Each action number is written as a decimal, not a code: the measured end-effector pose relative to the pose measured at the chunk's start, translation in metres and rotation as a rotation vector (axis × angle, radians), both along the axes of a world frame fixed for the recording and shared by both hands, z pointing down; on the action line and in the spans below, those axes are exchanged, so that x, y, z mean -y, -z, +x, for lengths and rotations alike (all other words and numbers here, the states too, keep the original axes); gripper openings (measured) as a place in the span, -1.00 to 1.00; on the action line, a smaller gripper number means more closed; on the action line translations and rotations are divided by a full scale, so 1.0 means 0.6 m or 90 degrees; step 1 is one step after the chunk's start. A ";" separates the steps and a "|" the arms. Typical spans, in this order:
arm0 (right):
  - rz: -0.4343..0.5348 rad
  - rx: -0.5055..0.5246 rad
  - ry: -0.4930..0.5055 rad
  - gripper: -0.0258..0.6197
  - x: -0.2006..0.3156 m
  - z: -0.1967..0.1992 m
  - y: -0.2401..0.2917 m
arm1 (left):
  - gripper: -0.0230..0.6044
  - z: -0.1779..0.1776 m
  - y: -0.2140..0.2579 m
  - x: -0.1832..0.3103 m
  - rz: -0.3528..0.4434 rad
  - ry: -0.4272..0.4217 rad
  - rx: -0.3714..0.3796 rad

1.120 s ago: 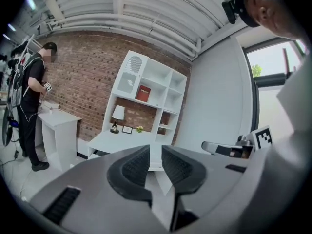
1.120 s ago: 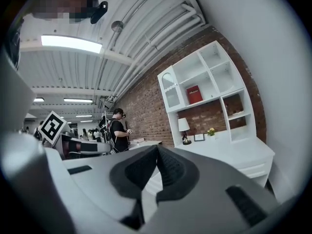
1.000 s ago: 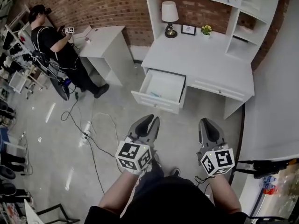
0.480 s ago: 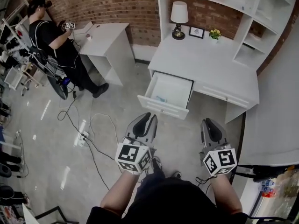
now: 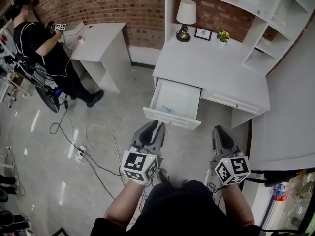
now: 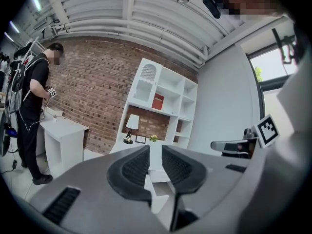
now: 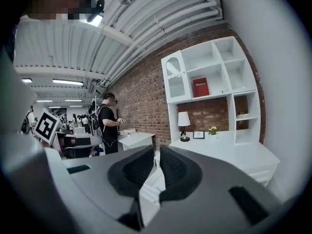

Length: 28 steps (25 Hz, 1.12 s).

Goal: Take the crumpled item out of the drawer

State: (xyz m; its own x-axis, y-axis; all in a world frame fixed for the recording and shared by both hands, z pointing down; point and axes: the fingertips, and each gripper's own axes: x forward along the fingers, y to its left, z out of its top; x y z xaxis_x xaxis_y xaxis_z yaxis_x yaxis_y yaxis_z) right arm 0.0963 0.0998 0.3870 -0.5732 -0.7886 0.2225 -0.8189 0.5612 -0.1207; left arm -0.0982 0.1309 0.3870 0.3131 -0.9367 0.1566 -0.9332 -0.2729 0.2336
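Both parted, left tongs (image 5: 156, 124), right tongs (image 5: 221, 130), drawer (image 5: 172, 120) open

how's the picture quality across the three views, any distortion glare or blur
Head view: the wide-angle lens bows the desk and brick wall, and pale glare streaks the floor. Left gripper view: strong fisheye, black corners, the left claw looms soft up close, the window is washed out. Right gripper view: same fisheye, right claw soft, shelves behind sharp.
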 end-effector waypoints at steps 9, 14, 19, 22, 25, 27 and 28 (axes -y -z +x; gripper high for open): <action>-0.029 0.000 0.017 -0.83 0.068 -0.057 -0.032 | -0.70 -0.057 -0.031 0.065 -0.027 0.018 -0.002; -0.033 0.023 0.057 -0.83 0.140 -0.092 -0.048 | -0.70 -0.083 -0.032 0.117 -0.033 0.050 0.027; -0.040 0.059 0.101 -0.85 0.245 -0.113 -0.050 | -0.70 -0.097 -0.027 0.193 -0.043 0.089 0.070; -0.052 0.071 0.118 -0.85 0.309 -0.109 -0.056 | -0.70 -0.088 -0.031 0.253 -0.053 0.102 0.081; -0.074 0.081 0.125 -0.86 0.359 -0.094 -0.073 | -0.70 -0.071 -0.050 0.303 -0.074 0.107 0.080; -0.084 0.084 0.126 -0.86 0.384 -0.082 -0.084 | -0.70 -0.060 -0.069 0.326 -0.093 0.101 0.090; -0.088 0.085 0.126 -0.86 0.395 -0.078 -0.089 | -0.70 -0.056 -0.080 0.336 -0.105 0.095 0.096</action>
